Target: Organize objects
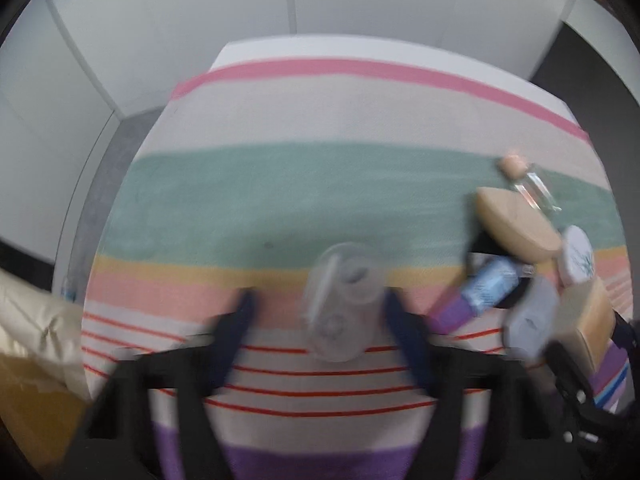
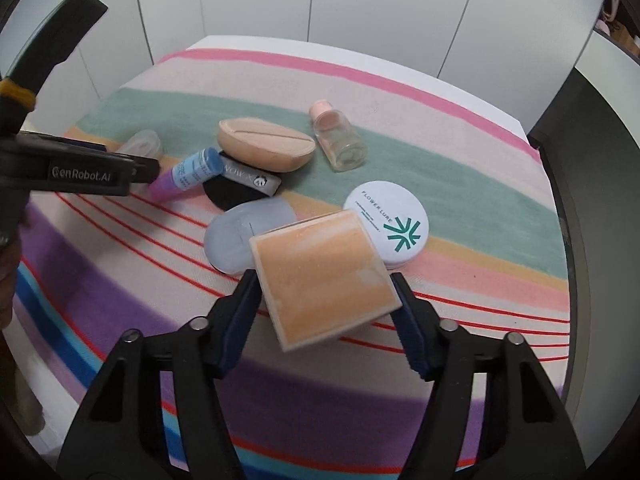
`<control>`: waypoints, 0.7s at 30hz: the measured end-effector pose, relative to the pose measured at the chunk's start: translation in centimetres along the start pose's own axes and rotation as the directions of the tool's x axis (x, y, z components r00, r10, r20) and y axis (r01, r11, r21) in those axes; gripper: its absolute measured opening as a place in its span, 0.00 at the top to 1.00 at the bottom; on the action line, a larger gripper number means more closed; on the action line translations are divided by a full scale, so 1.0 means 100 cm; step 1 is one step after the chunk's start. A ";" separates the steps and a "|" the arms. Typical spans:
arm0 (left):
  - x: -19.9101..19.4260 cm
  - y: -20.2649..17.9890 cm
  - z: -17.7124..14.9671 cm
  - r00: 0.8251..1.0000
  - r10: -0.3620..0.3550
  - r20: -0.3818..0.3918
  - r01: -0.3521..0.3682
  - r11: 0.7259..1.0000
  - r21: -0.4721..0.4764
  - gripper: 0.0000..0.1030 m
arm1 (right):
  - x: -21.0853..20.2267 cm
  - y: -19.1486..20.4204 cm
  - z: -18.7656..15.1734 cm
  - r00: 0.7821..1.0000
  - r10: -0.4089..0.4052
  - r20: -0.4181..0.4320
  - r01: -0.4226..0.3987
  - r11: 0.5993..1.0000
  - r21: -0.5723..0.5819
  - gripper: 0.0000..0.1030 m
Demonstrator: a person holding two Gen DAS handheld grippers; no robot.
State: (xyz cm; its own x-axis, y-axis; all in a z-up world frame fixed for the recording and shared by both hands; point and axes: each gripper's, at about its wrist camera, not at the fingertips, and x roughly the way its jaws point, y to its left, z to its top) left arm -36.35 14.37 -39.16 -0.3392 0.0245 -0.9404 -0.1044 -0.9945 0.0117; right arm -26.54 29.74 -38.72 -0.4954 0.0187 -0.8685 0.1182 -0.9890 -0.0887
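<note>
In the blurred left wrist view a clear plastic case lies on the striped cloth between the fingers of my left gripper. The right finger is close against it and the left finger stands apart. The right wrist view shows my right gripper shut on an orange square block, which is tilted, one pad on each side. In that same view the left gripper is at the far left, in front of the clear case.
Loose items sit mid-cloth: a beige sponge puff, a small pink-capped bottle, a white round compact, a blue-purple tube, a black pad and a pale grey puff. White walls stand behind the table.
</note>
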 end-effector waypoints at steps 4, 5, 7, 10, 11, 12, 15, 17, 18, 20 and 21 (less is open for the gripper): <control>-0.004 -0.014 -0.005 1.000 0.017 -0.003 -0.017 0.998 0.065 0.62 | -0.002 -0.004 0.000 1.000 0.012 0.002 -0.012 0.998 0.056 0.47; -0.005 -0.015 -0.008 1.000 0.020 -0.001 -0.020 0.998 0.067 0.62 | -0.002 -0.005 0.000 1.000 0.009 -0.003 -0.009 0.998 0.061 0.47; -0.007 -0.016 -0.011 1.000 0.014 -0.002 -0.014 0.998 0.058 0.62 | -0.004 -0.006 -0.001 1.000 0.008 -0.003 -0.008 0.998 0.068 0.47; -0.011 -0.013 -0.013 1.000 -0.003 -0.013 0.004 1.000 0.031 0.62 | -0.009 -0.008 0.000 1.000 0.000 -0.001 0.000 0.997 0.077 0.47; -0.011 -0.012 -0.013 1.000 -0.007 -0.012 0.007 1.000 0.027 0.62 | -0.011 -0.008 0.000 1.000 0.001 0.001 -0.001 0.997 0.083 0.47; -0.014 -0.011 -0.014 1.000 -0.011 -0.008 0.011 1.000 0.025 0.62 | -0.014 -0.009 0.000 1.000 0.002 0.005 -0.003 0.996 0.092 0.47; -0.022 -0.009 -0.012 1.000 -0.017 0.002 0.017 0.999 0.031 0.62 | -0.020 -0.012 0.001 1.000 0.000 0.009 0.000 0.995 0.101 0.47; -0.027 -0.007 -0.012 1.000 -0.023 -0.001 0.023 0.999 0.022 0.62 | -0.023 -0.013 0.001 1.000 0.001 0.008 -0.002 0.994 0.108 0.47; -0.030 -0.005 -0.012 1.000 -0.024 -0.002 0.024 1.000 0.018 0.62 | -0.026 -0.014 0.002 1.000 0.002 0.007 -0.003 0.994 0.110 0.47; -0.034 -0.006 -0.012 1.000 -0.020 0.000 0.020 1.000 0.013 0.62 | -0.031 -0.016 0.003 1.000 -0.001 0.007 0.000 0.993 0.118 0.47; -0.037 -0.005 -0.012 1.000 -0.021 0.001 0.021 1.000 0.010 0.62 | -0.033 -0.016 0.005 1.000 0.001 0.008 -0.002 0.993 0.122 0.47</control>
State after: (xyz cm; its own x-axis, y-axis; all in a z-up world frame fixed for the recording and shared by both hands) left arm -33.92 14.70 -36.14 -0.3380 0.0455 -0.9400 -0.1210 -0.9926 -0.0045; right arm -25.51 31.23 -35.47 -0.5024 0.0169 -0.8645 0.0135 -0.9995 -0.0274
